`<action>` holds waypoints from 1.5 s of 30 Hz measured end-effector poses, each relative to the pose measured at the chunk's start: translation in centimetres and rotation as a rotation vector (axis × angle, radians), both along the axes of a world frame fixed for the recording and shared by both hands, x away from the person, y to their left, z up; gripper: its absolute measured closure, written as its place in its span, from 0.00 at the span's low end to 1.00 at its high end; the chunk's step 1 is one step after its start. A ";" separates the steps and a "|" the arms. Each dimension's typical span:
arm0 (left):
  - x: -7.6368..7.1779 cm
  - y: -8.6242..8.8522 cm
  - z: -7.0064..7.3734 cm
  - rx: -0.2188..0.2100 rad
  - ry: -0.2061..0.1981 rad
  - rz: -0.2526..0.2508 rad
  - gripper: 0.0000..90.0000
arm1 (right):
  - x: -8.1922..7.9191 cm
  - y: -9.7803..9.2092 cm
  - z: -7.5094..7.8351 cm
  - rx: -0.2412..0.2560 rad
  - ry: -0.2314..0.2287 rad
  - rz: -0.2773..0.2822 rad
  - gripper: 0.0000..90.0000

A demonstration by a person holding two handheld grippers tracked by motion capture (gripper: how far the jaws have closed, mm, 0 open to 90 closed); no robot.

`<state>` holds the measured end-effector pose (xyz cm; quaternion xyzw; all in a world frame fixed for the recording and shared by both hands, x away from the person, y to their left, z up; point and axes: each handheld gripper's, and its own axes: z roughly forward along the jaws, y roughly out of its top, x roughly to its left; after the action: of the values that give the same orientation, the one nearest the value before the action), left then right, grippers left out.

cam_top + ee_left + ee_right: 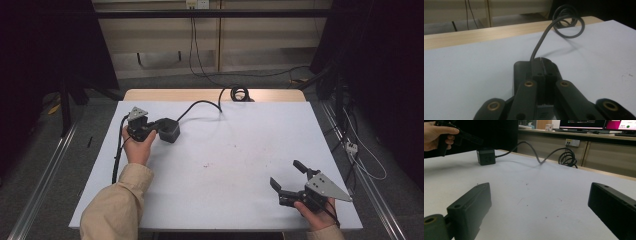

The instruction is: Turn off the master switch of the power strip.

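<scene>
A black cube-shaped power socket (170,131) (486,156) sits at the back left of the white table top (230,150). Its black cable (200,103) runs back to a coil (239,93) (567,23) at the far edge. My left gripper (158,125) (543,61) hovers just over the socket (520,71) with its jaws pressed together and nothing between them. In the right gripper view the left gripper (477,141) is above the cube, apart from it. My right gripper (284,172) (540,193) rests open at the front right, holding nothing.
The wooden table edge (200,95) shows behind the white top. A floor power strip (351,146) and loose wires lie to the right of the table. Metal rails run along both sides. A few small red specks (207,164) mark the middle of the surface.
</scene>
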<state>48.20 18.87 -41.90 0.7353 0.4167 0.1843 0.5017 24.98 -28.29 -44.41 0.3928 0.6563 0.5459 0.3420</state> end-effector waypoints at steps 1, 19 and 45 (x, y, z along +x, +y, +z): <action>-0.1 0.0 0.1 0.003 0.000 -0.001 1.00 | 0.0 0.0 0.0 -0.001 0.001 0.000 0.05; -0.9 0.0 0.4 -0.009 0.064 -0.007 0.51 | 0.0 0.1 0.0 -0.002 0.003 0.009 0.05; -1.2 -0.3 0.5 0.037 0.070 -0.027 0.09 | 0.1 0.2 0.0 -0.002 0.004 0.012 0.05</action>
<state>47.01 18.56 -41.41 0.7560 0.4208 0.1593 0.4754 25.09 -28.10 -44.40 0.3898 0.6598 0.5465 0.3377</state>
